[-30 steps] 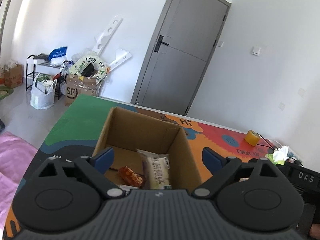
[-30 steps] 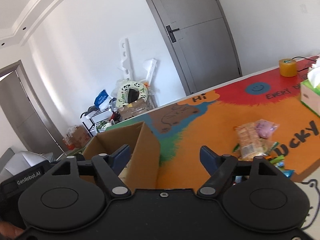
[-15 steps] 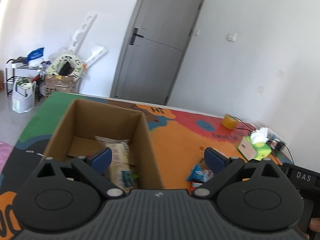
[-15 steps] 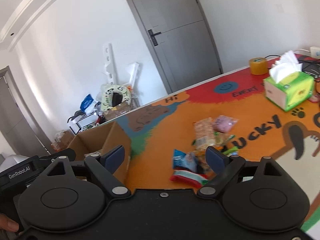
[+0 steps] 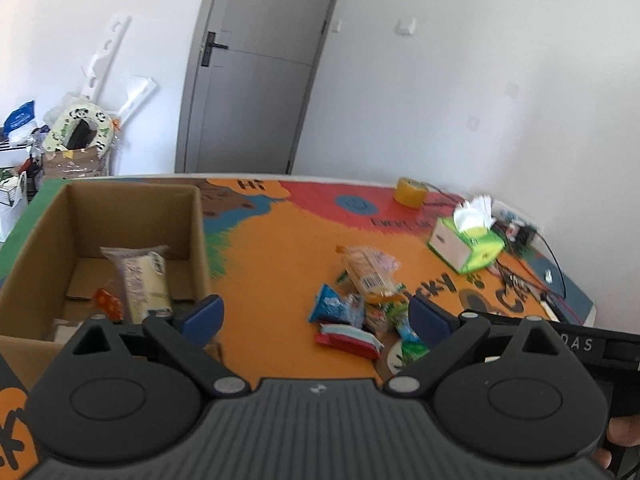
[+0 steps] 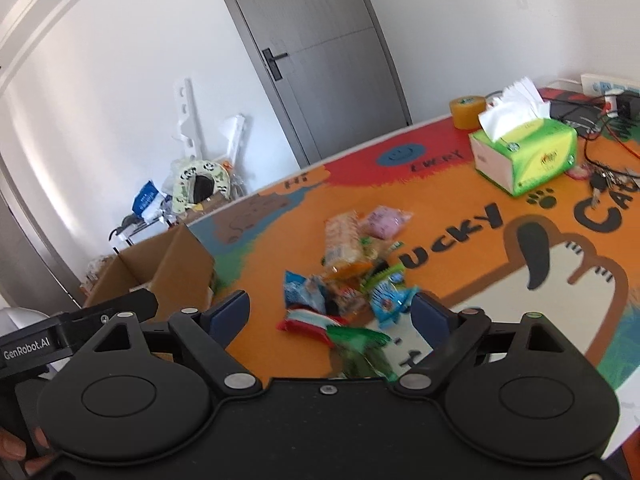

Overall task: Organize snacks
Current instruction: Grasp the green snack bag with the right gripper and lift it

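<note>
An open cardboard box (image 5: 132, 200) stands on the left of the colourful table mat (image 5: 276, 264); it also shows in the right wrist view (image 6: 176, 256). Inside lie a pale snack pack (image 5: 142, 280) and a small orange packet (image 5: 107, 302). A pile of loose snack packets (image 5: 360, 304) lies right of the box, also seen in the right wrist view (image 6: 344, 280). My left gripper (image 5: 316, 316) is open and empty, above the mat between box and pile. My right gripper (image 6: 332, 316) is open and empty, just above the near side of the pile.
A green tissue box (image 6: 524, 152) and a yellow tape roll (image 6: 466, 112) sit at the far right of the table, with cables and keys (image 6: 600, 180) beyond. A grey door (image 5: 256, 92) and floor clutter (image 5: 76, 136) lie behind the table.
Both grippers have swung right, away from the box and toward the snack pile. The pile now lies between the fingers of each gripper. Both stay open.
</note>
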Demonstrator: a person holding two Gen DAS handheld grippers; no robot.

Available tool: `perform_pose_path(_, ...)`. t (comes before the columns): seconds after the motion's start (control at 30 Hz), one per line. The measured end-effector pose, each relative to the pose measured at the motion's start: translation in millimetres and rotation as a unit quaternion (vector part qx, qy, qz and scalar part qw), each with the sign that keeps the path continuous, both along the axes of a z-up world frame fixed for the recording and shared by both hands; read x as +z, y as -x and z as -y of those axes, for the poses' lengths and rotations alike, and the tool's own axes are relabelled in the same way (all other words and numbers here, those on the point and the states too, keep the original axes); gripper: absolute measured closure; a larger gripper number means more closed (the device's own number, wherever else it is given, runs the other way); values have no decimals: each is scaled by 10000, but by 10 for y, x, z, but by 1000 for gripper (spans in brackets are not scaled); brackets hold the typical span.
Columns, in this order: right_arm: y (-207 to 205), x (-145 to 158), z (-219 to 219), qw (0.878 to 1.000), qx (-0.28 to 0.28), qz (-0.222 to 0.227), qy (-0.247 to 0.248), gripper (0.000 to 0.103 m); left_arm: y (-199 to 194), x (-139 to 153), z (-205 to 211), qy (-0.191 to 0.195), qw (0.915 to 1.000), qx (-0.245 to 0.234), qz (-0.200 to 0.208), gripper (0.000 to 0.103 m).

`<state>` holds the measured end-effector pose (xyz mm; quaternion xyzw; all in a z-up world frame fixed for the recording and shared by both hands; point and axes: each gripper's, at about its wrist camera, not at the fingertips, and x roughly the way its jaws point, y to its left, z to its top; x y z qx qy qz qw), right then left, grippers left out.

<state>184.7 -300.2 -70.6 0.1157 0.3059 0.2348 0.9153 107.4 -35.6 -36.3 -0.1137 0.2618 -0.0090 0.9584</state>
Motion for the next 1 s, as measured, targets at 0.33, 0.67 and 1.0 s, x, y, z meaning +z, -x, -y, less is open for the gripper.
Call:
perform_pose_path(0.33, -50, -275, 46, 9991, 110, -405, 99, 32, -102, -165, 271, -167, 9991, -271, -263, 5)
perform_pose_path(0.67, -233, -565, -55, 9975, 254, -666, 2, 43, -256, -297, 307, -38, 9990, -347, -294, 7)
perform_pose_path(1.0, -351, -630, 118, 9981, 1, -601, -133, 74, -473, -439, 427, -132, 9982, -446, -387, 7)
